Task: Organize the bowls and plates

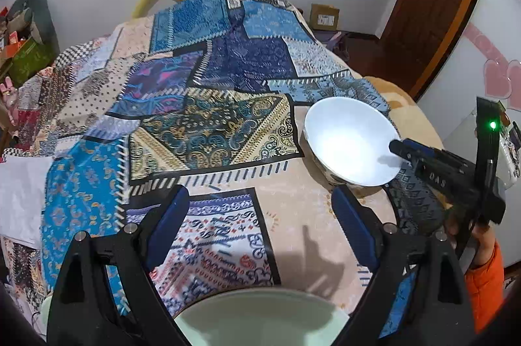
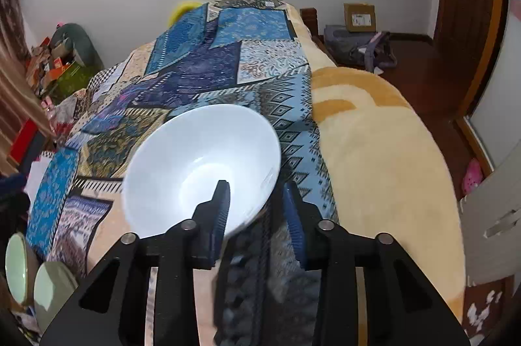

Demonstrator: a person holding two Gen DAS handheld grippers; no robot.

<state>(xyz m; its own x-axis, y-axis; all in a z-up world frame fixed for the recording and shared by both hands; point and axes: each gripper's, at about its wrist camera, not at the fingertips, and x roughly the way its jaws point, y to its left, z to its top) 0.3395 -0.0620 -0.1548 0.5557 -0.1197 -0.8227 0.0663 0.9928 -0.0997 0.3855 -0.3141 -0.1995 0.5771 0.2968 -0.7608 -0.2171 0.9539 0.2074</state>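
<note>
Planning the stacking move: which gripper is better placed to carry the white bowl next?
Right. The right gripper has its fingers straddling the white bowl rim, one inside, one outside. The left gripper is open over the quilt, holding nothing.

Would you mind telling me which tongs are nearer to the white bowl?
Right. The right tongs straddle the white bowl at its rim, one finger inside; the left tongs hang open, apart from it.
</note>
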